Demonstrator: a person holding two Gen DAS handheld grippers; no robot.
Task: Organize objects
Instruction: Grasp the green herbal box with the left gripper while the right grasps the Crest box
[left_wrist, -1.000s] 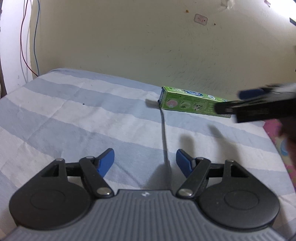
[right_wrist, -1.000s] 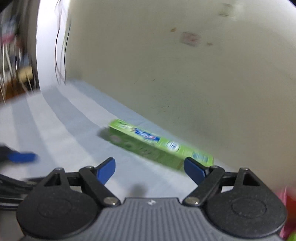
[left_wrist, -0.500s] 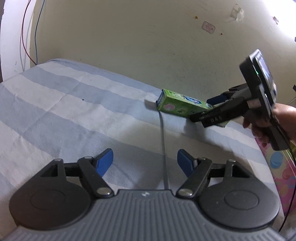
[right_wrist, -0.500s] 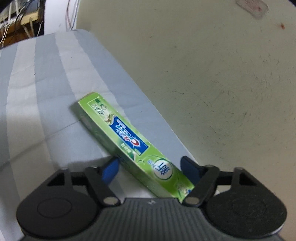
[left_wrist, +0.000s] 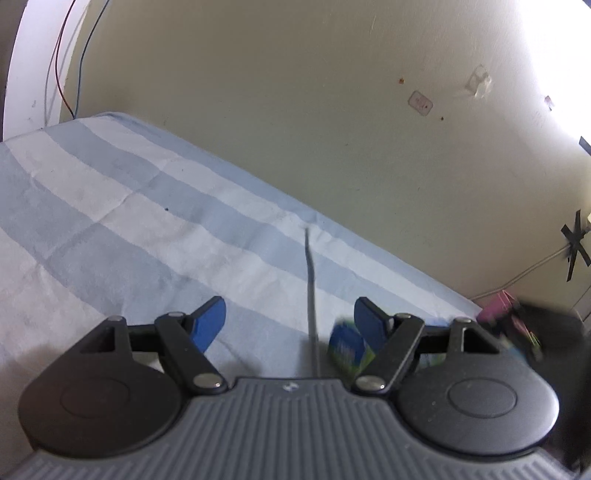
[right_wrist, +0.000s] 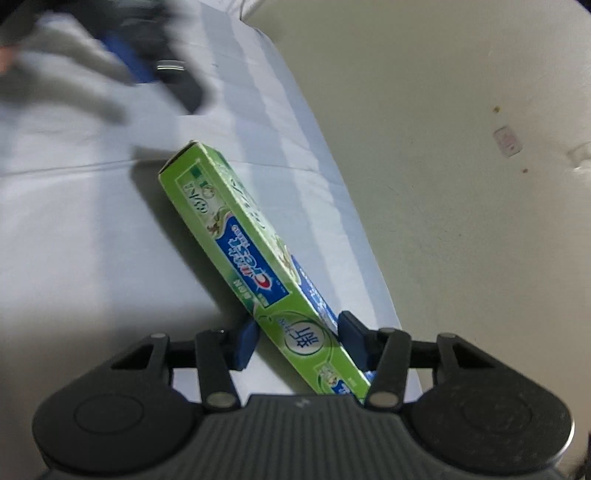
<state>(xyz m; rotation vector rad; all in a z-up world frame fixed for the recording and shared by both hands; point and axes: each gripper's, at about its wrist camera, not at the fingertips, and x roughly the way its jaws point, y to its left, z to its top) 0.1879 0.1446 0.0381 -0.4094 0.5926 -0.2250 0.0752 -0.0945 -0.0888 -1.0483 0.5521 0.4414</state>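
Between the right gripper (right_wrist: 297, 338) pads, clamped — toothpaste box (right_wrist: 240, 251), long axis pointing away; left gripper (left_wrist: 290, 325) wide, empty.

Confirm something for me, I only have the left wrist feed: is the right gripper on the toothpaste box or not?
Observer: Yes. In the right wrist view the right gripper has both blue pads against the green toothpaste box, near the box's near end.
Operator: Box flat on the bed?
Observer: No. It looks tilted, its far end angled up over the striped sheet, with a shadow beneath.
Operator: Can you see my left gripper from there?
Observer: Only as a dark blur with a blue pad, top left of the right wrist view; its jaw state cannot be read there. Your own feed shows the left gripper open, nothing between its pads.
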